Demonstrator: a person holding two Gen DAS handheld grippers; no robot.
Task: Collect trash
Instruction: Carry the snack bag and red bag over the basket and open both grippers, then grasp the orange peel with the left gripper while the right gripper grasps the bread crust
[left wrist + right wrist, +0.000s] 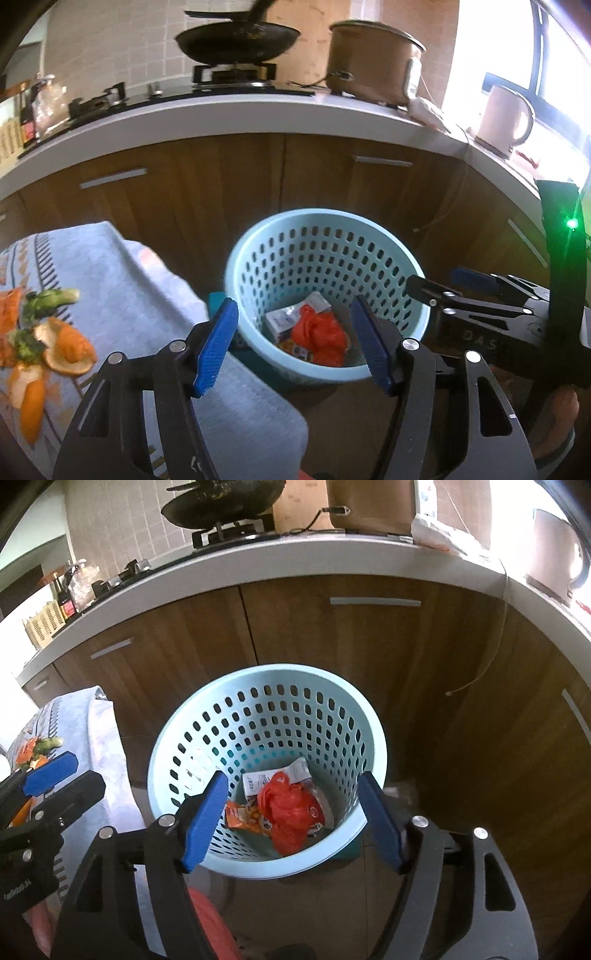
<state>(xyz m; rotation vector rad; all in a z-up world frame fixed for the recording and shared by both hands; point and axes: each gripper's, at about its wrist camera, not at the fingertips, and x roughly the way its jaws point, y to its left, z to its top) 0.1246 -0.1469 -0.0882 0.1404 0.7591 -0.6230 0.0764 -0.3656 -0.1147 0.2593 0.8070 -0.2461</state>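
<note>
Left claw (295, 347) open; peels (66, 350) (left view).

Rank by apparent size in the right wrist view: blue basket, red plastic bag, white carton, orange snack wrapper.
1. blue basket, by far the largest.
2. red plastic bag.
3-4. white carton and orange snack wrapper look about alike; the bag partly covers both, so no ranking.

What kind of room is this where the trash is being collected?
Most likely a home kitchen. A black wok sits on a gas stove set in a white countertop, with wooden cabinets underneath and a pale blue waste basket on the floor.
</note>
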